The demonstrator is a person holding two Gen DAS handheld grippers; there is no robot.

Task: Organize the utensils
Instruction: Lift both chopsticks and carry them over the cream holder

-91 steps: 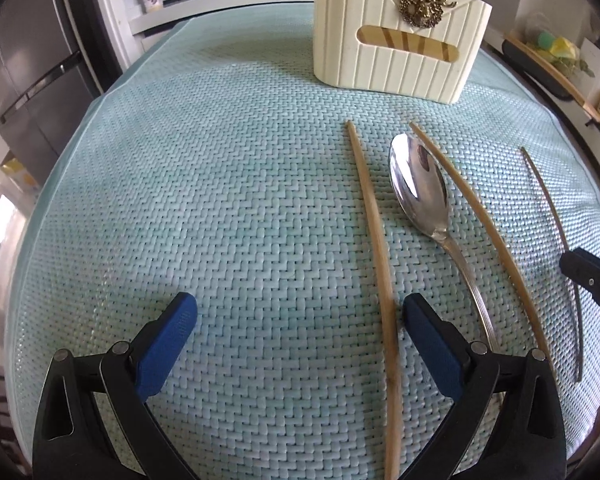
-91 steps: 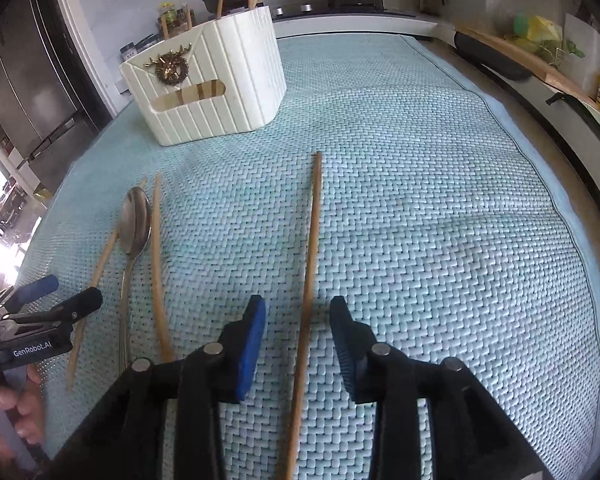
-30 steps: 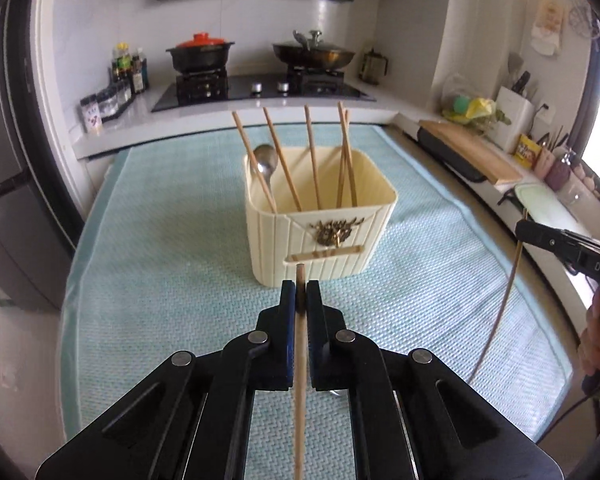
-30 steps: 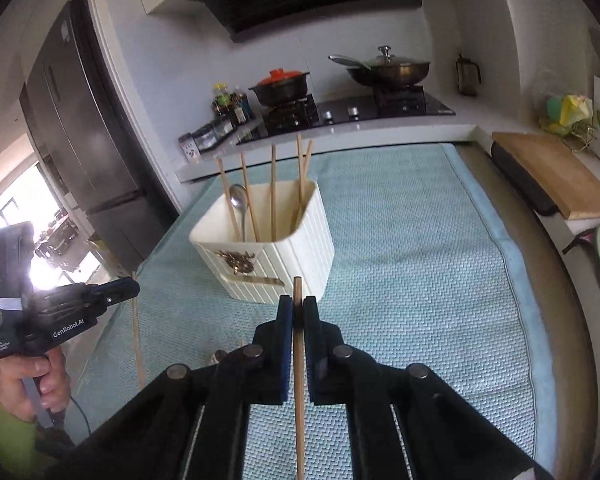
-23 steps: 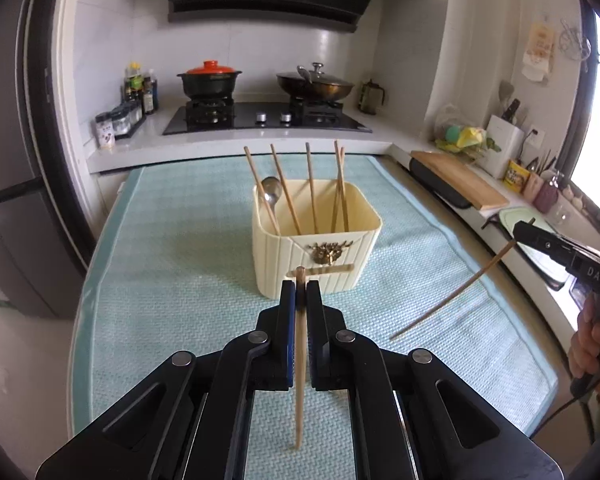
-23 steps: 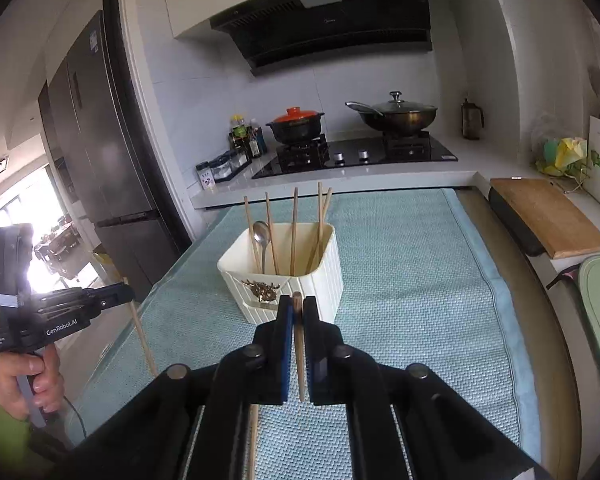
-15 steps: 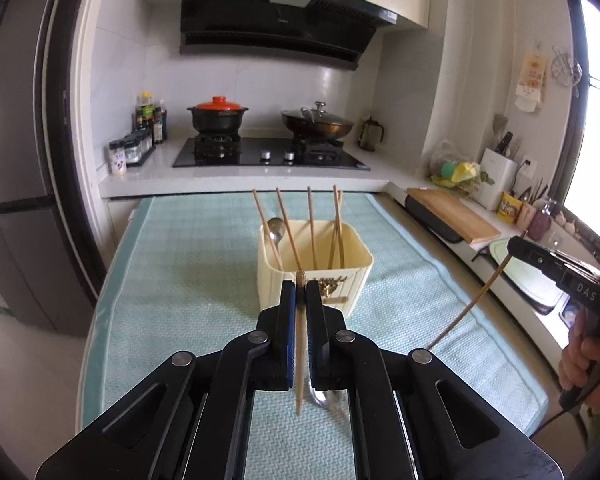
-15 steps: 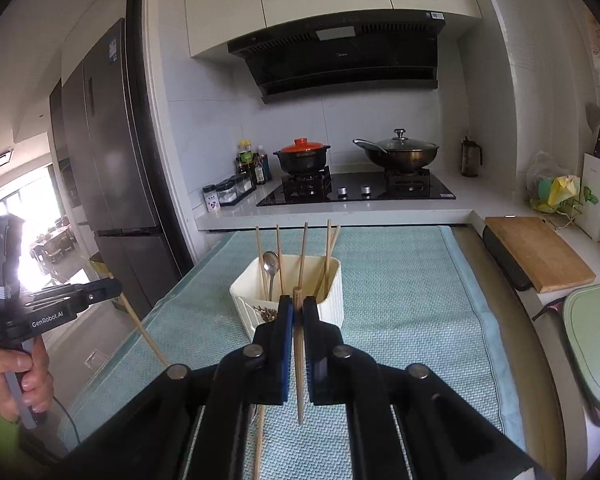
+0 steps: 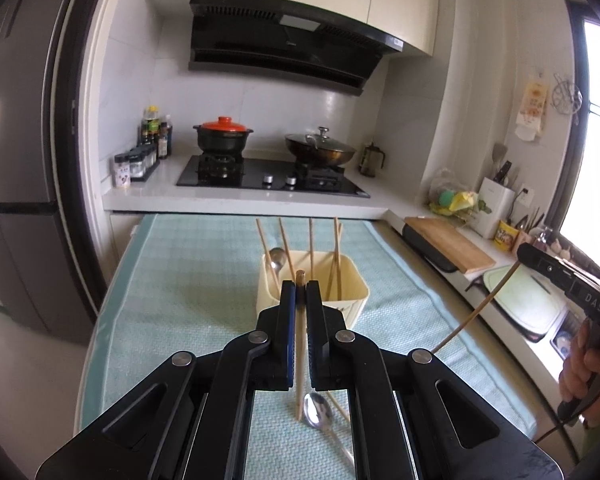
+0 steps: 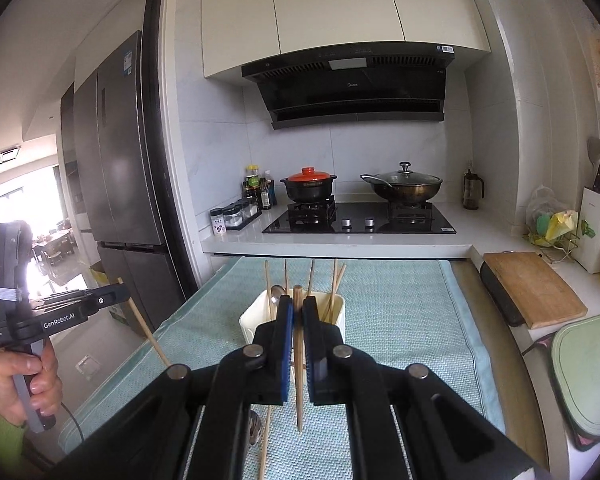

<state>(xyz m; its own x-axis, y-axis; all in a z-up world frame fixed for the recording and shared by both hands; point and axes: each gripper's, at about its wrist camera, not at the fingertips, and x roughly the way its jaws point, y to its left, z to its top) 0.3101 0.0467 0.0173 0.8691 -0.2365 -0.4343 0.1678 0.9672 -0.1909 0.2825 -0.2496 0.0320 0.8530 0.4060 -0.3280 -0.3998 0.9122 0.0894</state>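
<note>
Partway done, by my reading: cream ribbed holder (image 9: 352,296) on the woven teal mat (image 9: 180,280) already stands several thin wooden chopsticks and one spoon upright. Left gripper (image 9: 300,292) is clamped on a chopstick (image 9: 299,380), lifted short of the holder; right gripper (image 10: 296,308) likewise pinches another chopstick (image 10: 299,392). A shiny metal spoon (image 9: 318,416) and at least one more stick remain on the mat.

Matt woven cloth on the table (image 9: 204,280), ribbed cream plastic for the holder (image 9: 354,294). Plain wooden chopstick (image 9: 299,364), glossy metal spoon (image 9: 318,414). Matt black plastic gripper (image 9: 300,286), blue rubbery pads (image 9: 287,360).
</note>
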